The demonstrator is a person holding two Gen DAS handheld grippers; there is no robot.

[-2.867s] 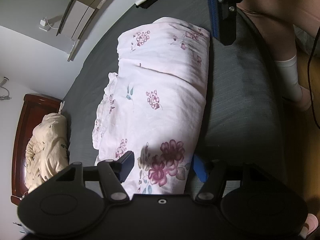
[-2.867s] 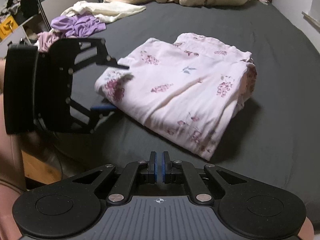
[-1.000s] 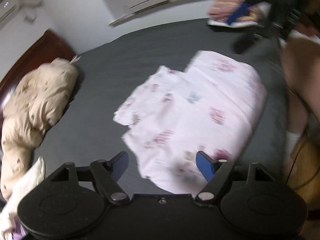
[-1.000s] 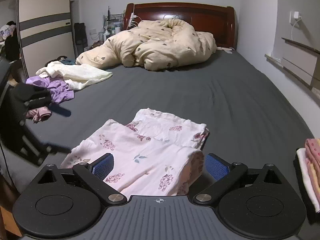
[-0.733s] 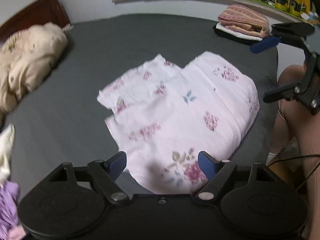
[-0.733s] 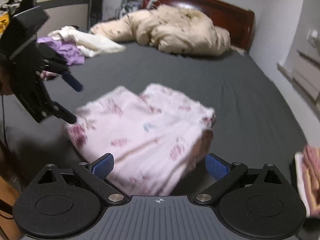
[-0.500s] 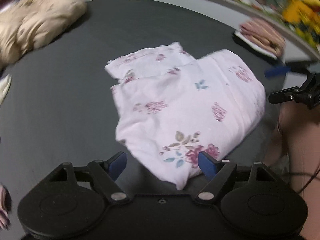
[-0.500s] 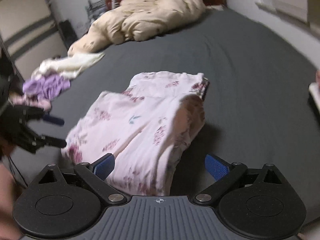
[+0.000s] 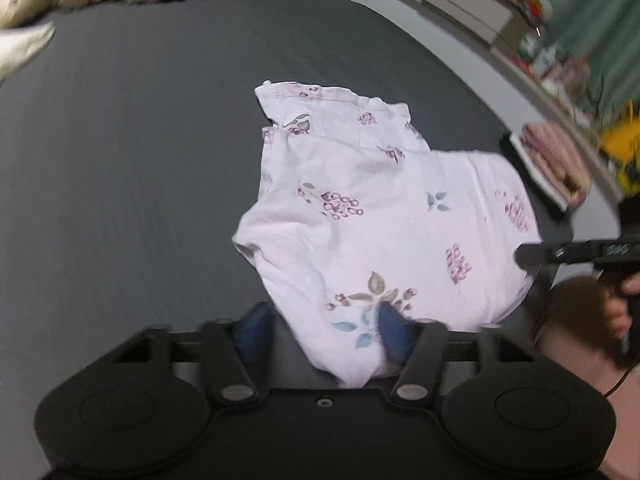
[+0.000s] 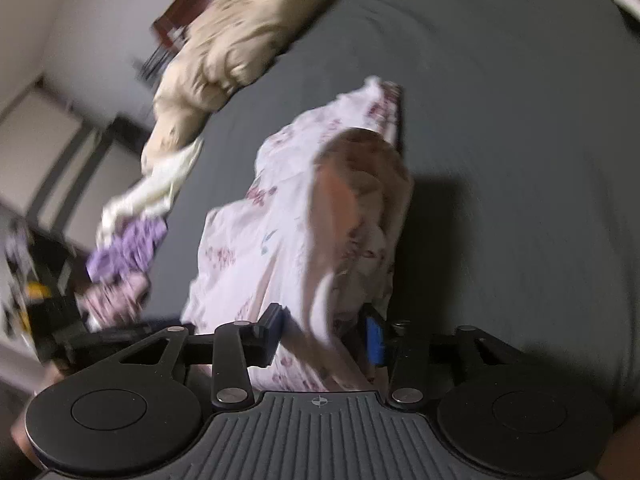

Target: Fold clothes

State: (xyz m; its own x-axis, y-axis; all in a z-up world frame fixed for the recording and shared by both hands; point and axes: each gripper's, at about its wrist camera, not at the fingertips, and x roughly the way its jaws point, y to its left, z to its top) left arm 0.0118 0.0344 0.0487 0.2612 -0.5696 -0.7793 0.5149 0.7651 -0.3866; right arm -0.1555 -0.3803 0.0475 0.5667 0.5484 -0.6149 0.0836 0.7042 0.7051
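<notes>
Left gripper [image 9: 322,334]: matte black body, two round black discs at base, two angled black link arms with silver pivot screws, small screw hole at centre, blue pads [image 9: 394,334] on fingers.

Right gripper [image 10: 322,334]: black, same twin discs, grey ribbed centre plate with small crosshair mark, silver pivot screws on link arms, bright blue ribbed pads [image 10: 374,340]. Seen from left view [image 9: 532,256]: long black finger, faint lettering on side, thin cable below.
</notes>
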